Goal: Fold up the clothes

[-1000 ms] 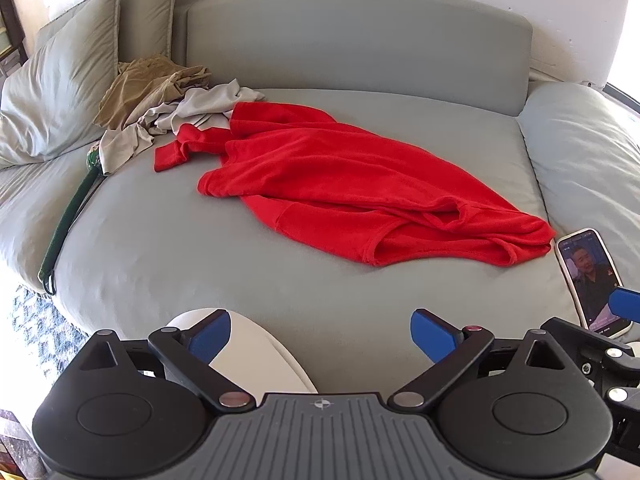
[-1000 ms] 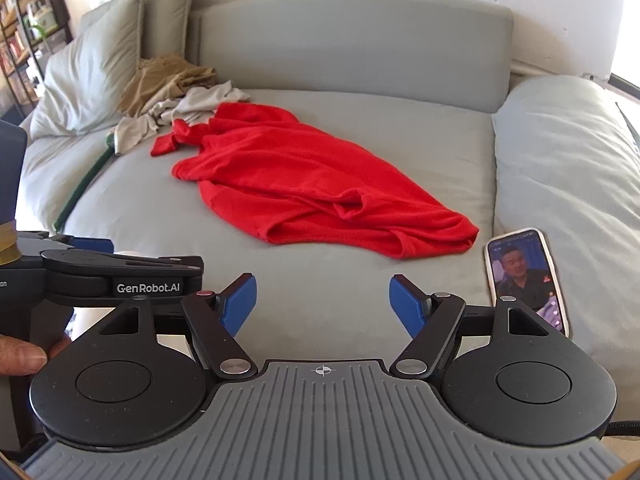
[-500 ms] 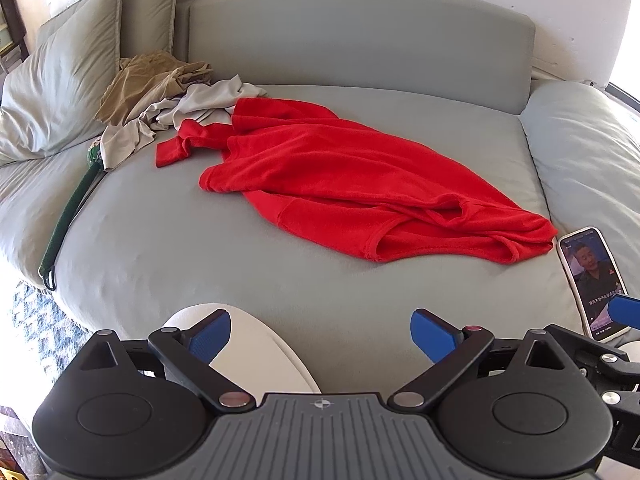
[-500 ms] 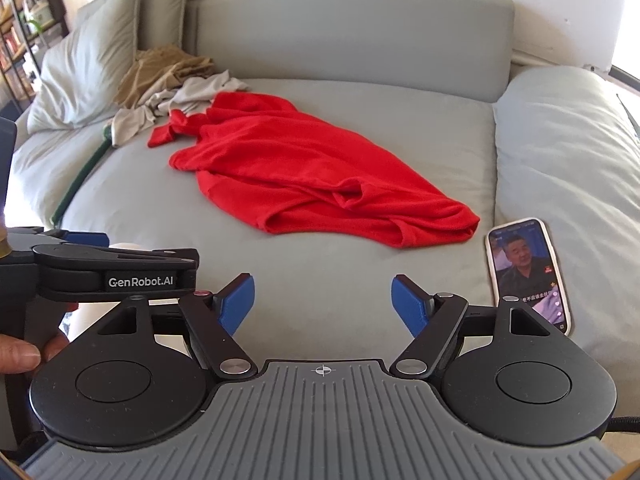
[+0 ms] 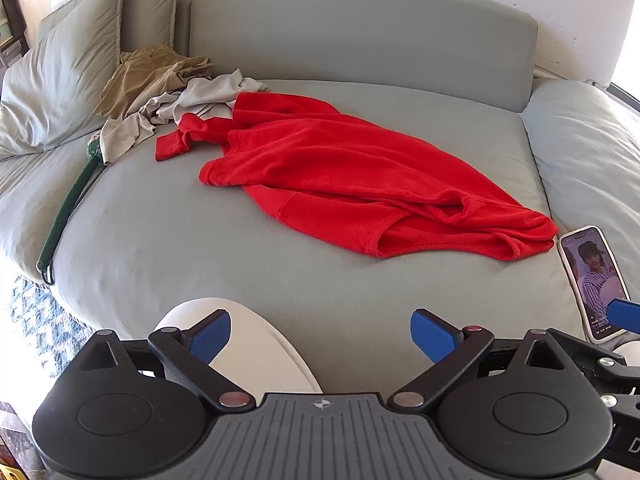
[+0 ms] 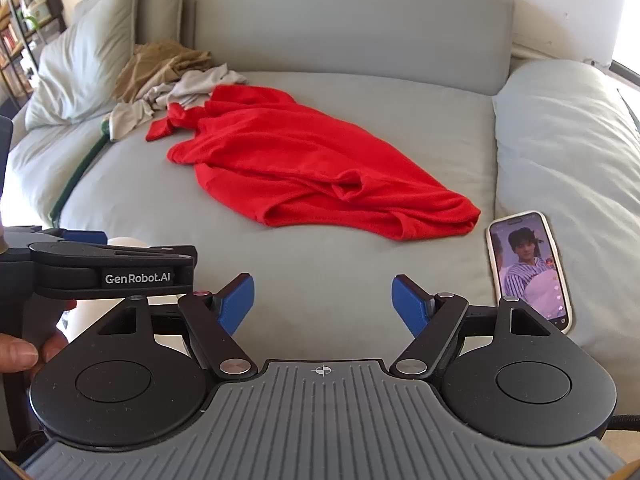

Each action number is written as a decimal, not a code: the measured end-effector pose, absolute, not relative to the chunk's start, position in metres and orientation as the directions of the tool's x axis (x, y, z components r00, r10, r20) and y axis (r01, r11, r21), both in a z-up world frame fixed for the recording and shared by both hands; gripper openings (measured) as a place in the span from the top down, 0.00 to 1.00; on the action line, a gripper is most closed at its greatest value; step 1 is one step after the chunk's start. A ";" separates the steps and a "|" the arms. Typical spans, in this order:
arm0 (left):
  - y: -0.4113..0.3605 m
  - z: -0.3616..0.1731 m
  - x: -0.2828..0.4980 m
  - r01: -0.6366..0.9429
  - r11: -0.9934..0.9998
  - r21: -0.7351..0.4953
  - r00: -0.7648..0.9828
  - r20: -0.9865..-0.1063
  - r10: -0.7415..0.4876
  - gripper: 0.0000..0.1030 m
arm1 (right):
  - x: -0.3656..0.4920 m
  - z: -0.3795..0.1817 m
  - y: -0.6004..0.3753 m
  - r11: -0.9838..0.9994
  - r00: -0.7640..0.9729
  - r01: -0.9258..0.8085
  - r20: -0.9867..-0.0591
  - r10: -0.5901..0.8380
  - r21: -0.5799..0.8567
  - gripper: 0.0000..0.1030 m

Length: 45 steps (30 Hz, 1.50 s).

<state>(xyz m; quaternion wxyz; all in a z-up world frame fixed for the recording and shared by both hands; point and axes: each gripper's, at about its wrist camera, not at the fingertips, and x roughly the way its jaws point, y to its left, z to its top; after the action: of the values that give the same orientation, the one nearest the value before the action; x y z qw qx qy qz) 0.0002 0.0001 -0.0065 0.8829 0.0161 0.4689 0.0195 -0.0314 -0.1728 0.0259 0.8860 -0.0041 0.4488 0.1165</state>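
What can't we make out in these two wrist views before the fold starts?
- Red garment: crumpled, so its type and sleeve layout are unclear in both views.
- Tan and grey clothes: heaped together, count unclear.
- Green strap: far end hidden under the grey cloth.
- Phone: lower corner covered by the right claw's blue pad in the left wrist view.
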 end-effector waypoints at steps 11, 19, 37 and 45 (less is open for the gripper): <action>0.001 -0.006 0.000 -0.026 0.999 0.043 0.556 -0.830 0.050 0.06 | -0.031 0.025 -0.173 0.973 0.563 -0.210 -0.801 0.203 0.099 0.25; 0.002 -0.007 0.001 -0.027 0.999 0.041 0.555 -0.830 0.049 0.06 | -0.031 0.025 -0.174 0.973 0.563 -0.207 -0.802 0.200 0.098 0.24; 0.002 -0.007 0.001 -0.025 0.999 0.038 0.553 -0.832 0.046 0.06 | -0.029 0.026 -0.175 0.974 0.563 -0.208 -0.803 0.198 0.094 0.24; 0.007 -0.014 0.005 -0.035 0.999 0.019 0.534 -0.845 0.035 0.06 | -0.027 0.024 -0.176 0.973 0.550 -0.205 -0.810 0.204 0.106 0.23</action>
<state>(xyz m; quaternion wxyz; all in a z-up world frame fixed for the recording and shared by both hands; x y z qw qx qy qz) 0.0048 0.0067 -0.0141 0.8758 0.0001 0.4823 0.0199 -0.0273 -0.1762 0.0242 0.8804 -0.0002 0.4597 0.1162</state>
